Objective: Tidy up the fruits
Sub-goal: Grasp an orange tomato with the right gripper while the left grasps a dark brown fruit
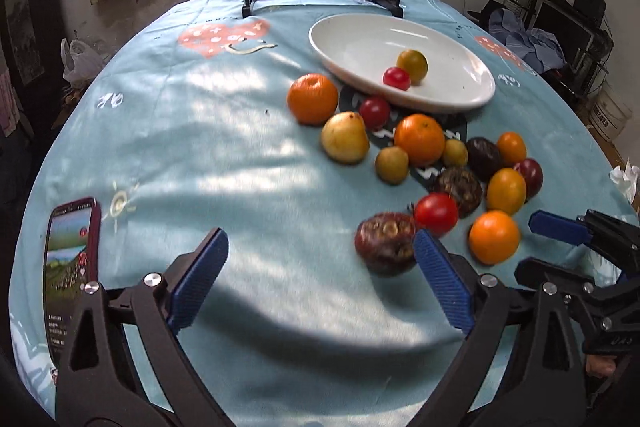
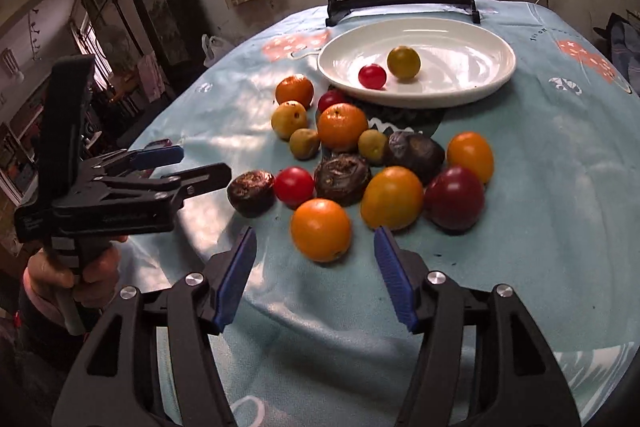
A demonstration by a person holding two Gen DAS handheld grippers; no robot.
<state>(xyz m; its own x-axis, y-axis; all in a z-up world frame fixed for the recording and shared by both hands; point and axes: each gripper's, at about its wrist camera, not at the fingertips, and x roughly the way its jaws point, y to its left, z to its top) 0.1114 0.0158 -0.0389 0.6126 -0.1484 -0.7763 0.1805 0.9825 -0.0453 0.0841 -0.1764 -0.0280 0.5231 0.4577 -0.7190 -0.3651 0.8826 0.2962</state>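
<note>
Fruit lies mostly loose on the surface (image 2: pixel 540 187), heaped just on your side of the white plate (image 2: pixel 480 87); only a small red tomato (image 2: pixel 372 76) and a yellow-green fruit (image 2: pixel 403 62) sit in the plate, so by my judgement the sorting has barely begun. Your right hand-held gripper (image 2: pixel 316 281) is spread wide and empty, and the nearest orange (image 2: pixel 321 229) sits straight ahead of it, just beyond the fingertips and centred in the gap; that is the relation your next move turns on. It is the front fruit of the heap, on the side away from the plate; it is close to round, so it has no long axis or heading worth matching. Your left hand-held gripper (image 1: pixel 320 281) is also parted and holds nothing; a dark wrinkled fruit (image 1: pixel 386 242) lies just beside its right finger, off the gap's centre, so the right hand is the better placed. A red tomato (image 2: pixel 294 186) lies near the orange on its plate side; closing too deep could nudge it.
</note>
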